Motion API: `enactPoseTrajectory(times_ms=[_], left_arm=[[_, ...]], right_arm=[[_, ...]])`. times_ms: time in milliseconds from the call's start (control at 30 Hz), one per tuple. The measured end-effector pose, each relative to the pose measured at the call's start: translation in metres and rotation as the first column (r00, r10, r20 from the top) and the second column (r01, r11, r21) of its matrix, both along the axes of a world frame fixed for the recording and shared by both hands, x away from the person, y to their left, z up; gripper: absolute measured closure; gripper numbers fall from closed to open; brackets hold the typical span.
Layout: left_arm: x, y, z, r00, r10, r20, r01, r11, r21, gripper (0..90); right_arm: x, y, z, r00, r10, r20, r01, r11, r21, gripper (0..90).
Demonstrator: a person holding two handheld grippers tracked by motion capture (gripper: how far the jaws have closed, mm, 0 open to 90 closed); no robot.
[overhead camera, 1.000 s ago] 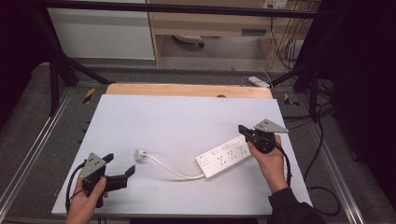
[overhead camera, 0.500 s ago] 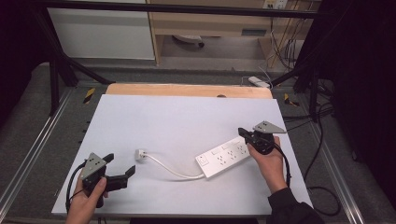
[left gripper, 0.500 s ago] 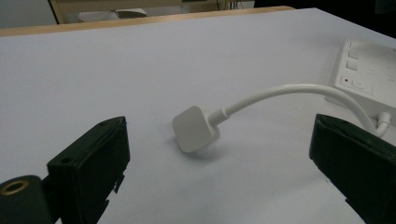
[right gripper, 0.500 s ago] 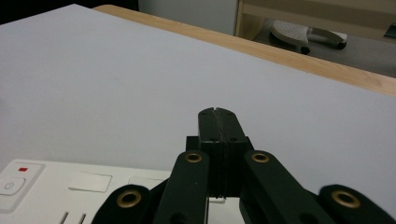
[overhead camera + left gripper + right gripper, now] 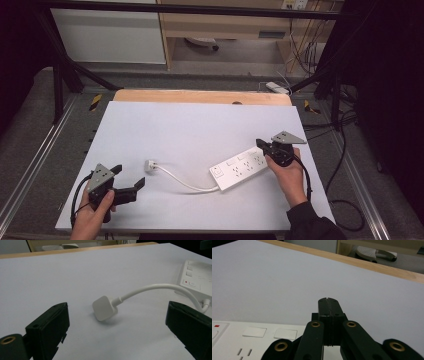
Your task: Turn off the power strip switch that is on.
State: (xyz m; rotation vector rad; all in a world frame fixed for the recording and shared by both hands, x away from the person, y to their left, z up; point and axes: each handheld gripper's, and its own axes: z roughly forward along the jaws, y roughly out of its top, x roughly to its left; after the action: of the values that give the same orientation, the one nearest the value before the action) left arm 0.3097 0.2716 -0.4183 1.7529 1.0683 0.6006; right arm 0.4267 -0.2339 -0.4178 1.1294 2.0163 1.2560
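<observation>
A white power strip [image 5: 239, 168] lies slanted at the right of the white tabletop [image 5: 200, 125]. Its short white cord [image 5: 182, 181] curves left to a square white plug [image 5: 150, 165] lying flat. My left gripper [image 5: 128, 176] rests near the front left corner, open wide, its jaws pointing toward the plug and a short way from it. In the left gripper view the plug [image 5: 105, 307] lies ahead of the open left gripper [image 5: 117, 325], untouched. My right gripper [image 5: 261, 144] is shut with nothing in it and hovers over the strip's far right end. The right gripper view shows the right gripper [image 5: 328, 300] closed tight above the strip [image 5: 249, 340].
A wooden edge [image 5: 200, 96] borders the table's far side. Beyond it stand a shelf unit and a white cabinet [image 5: 110, 35]. Black cables [image 5: 345, 125] hang off the right, and a white adapter [image 5: 276, 87] lies on the floor behind. Metal rails flank both sides.
</observation>
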Motion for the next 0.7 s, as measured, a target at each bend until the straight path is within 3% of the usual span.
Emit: enactPoseTrajectory(times_ms=[233,700], left_arm=[[0.0,0.0,0.0,1.0,-0.001,0.0,0.001,1.0,-0.001,5.4],[0.0,-0.001,0.0,0.9999,-0.01,-0.006,0.01,0.9999,0.007,5.5]], right_arm=[[0.0,0.001,-0.006,0.9997,0.002,-0.023,-0.002,1.0,-0.028,90.0],[0.007,0.003,-0.017,0.9981,-0.007,-0.061,0.005,0.999,-0.036,90.0]])
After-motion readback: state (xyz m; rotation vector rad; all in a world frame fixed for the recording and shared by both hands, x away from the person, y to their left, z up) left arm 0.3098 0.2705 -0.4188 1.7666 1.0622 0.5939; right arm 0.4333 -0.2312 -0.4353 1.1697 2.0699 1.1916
